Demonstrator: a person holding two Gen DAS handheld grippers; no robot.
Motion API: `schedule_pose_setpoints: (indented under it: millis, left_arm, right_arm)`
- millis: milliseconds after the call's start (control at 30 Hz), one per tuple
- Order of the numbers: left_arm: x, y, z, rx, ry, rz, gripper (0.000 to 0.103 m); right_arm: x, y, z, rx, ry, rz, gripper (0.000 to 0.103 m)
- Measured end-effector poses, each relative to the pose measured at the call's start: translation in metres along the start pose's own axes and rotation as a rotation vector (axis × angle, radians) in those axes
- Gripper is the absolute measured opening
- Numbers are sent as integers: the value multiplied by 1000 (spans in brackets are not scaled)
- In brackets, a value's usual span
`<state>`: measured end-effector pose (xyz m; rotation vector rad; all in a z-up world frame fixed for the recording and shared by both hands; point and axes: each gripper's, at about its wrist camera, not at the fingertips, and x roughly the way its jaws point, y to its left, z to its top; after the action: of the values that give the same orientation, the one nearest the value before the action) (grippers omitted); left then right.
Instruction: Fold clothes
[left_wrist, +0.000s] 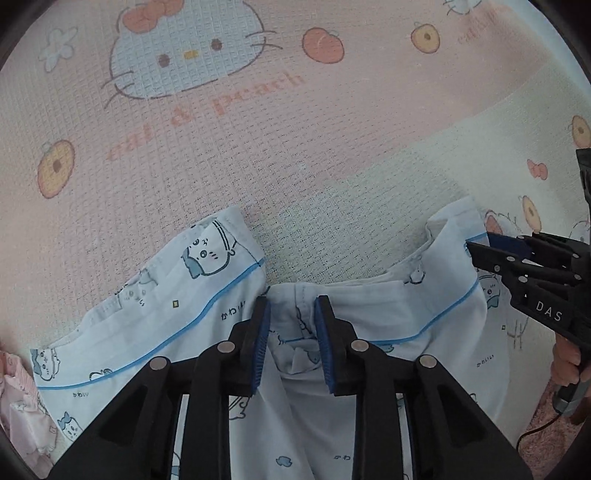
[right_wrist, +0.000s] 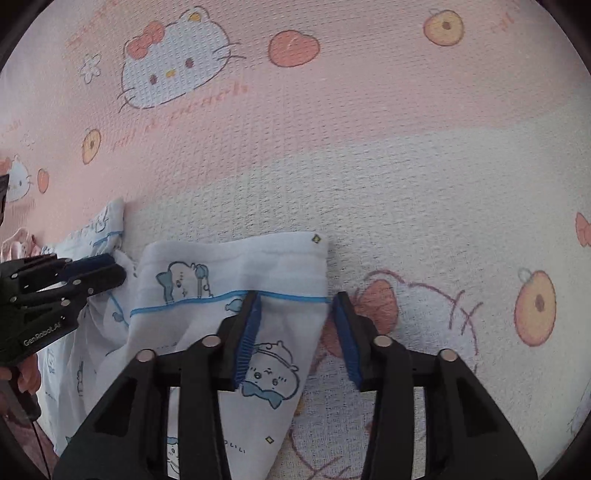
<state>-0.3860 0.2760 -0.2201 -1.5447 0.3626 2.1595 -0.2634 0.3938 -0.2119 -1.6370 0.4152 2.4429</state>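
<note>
The left gripper (left_wrist: 291, 314) hovered low over the light-blue cartoon-print cotton garment (left_wrist: 192, 295), fingers parted, gripping nothing. The right gripper (right_wrist: 297, 306) also stood apart-fingered, straddling the garment's right edge. The garment lay spread on the pink-and-cream cat-print waffle blanket (left_wrist: 295, 147). A pink cloth (left_wrist: 18, 406) was cut off at the left edge.

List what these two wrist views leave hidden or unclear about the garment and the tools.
- Pale blue garment: its lower part is cut off by the bottom edge and covered by the left tool in the left wrist view.
- Pink cloth: cropped by the left edge, kind unclear.
- Right tool: whether it touches fabric is unclear.
</note>
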Motion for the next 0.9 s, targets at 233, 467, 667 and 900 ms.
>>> schedule_pose_setpoints:
  millis: [233, 467, 667, 900]
  left_arm:
    - [-13, -19, 6, 35, -36, -28, 2]
    - [-56, -10, 46, 26, -188, -131, 2]
    - [-40, 25, 58, -47, -155, -174, 0]
    - [-23, 35, 45, -21, -112, -196, 30]
  right_arm:
    - [-33, -22, -19, 96, -1, 106, 4]
    - [-104, -62, -22, 209, -206, 43, 3]
    - [-77, -58, -3, 180, -171, 54, 10]
    - [-50, -50, -11, 183, -44, 109, 51]
